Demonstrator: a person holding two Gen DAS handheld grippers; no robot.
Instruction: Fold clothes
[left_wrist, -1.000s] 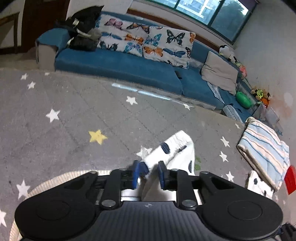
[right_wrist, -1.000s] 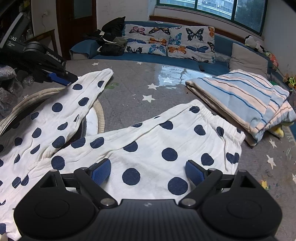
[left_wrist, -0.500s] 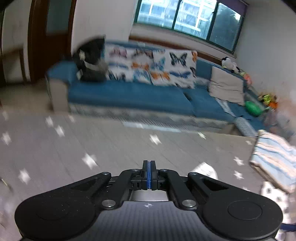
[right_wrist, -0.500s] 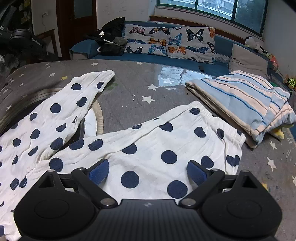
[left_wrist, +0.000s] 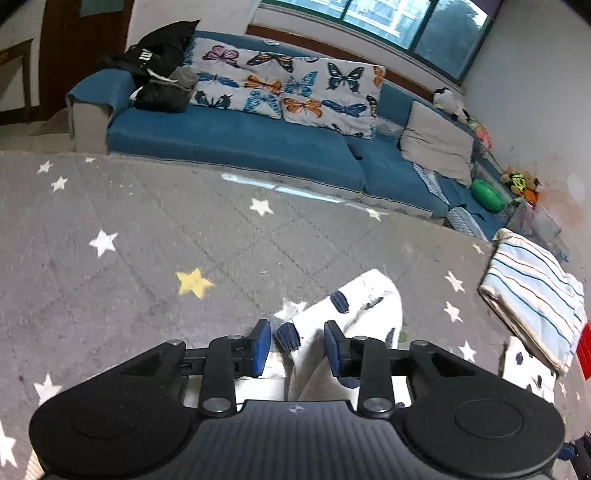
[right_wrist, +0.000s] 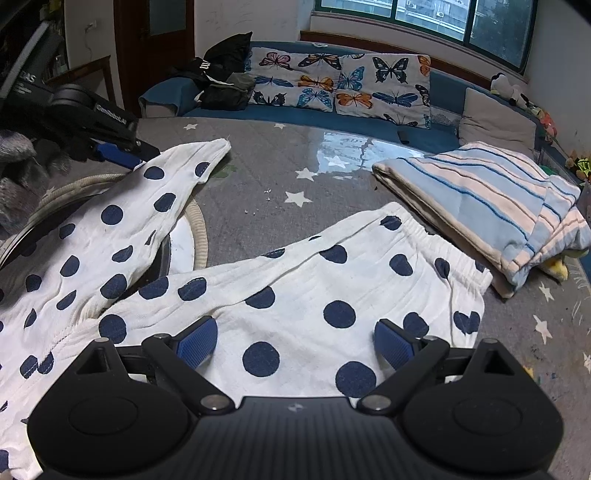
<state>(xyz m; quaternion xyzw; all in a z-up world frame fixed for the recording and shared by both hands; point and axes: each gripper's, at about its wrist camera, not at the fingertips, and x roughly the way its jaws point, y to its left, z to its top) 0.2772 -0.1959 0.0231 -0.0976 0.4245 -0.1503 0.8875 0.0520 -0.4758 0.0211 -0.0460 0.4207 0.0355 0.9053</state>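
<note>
Polka-dot trousers (right_wrist: 295, 295) lie spread on the grey starred counter (right_wrist: 258, 173), one leg end between the left gripper's (left_wrist: 297, 347) opening fingers, the right gripper's (right_wrist: 293, 341) fingers spread wide above them.

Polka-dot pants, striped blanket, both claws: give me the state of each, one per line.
Pants: spread flat, unfolded, one leg draped over a round rim.
Blanket: folded, beside the waistband.
Left claw: opening, leg cuff between the jaws, not pinched.
Right claw: open wide over the pants, holding nothing.
</note>
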